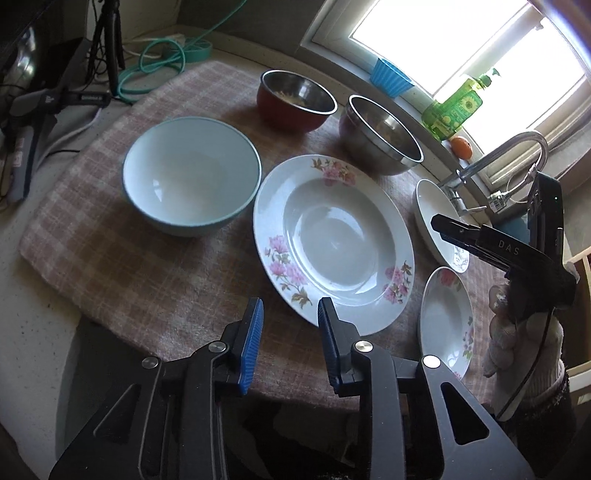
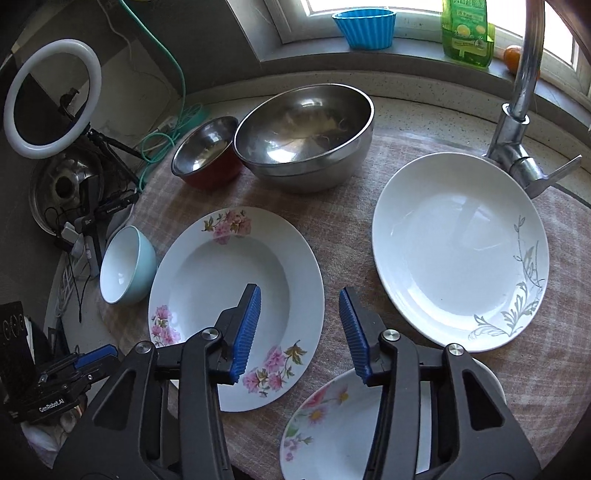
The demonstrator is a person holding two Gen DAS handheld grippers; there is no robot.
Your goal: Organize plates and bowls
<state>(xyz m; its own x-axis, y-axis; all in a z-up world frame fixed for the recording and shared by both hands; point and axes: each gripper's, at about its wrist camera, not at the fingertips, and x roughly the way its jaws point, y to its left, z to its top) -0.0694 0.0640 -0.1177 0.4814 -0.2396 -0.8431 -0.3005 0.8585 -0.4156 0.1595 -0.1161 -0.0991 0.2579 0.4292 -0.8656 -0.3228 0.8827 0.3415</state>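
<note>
A large pink-flowered plate [image 1: 332, 240] [image 2: 229, 295] lies mid-cloth. A light blue bowl [image 1: 192, 173] [image 2: 125, 266] stands to its left. A red-sided steel bowl [image 1: 295, 98] [image 2: 207, 151] and a bigger steel bowl [image 1: 380, 136] [image 2: 303, 133] stand behind. A white plate with silver leaves [image 1: 428, 214] [image 2: 458, 251] lies at right, near the tap. A small flowered plate [image 1: 447, 321] [image 2: 332, 417] lies at the front right. My left gripper [image 1: 290, 325] is open and empty, before the large plate's near rim. My right gripper [image 2: 299, 314] is open and empty, above the gap between the plates.
The dishes sit on a pink checked cloth [image 1: 129, 266] on the counter. A chrome tap [image 2: 517, 110] stands at right. A blue cup [image 2: 365, 27], green soap bottle [image 2: 467, 33] and orange [image 2: 511, 57] are on the windowsill. A ring light [image 2: 51, 99] and cables are at left.
</note>
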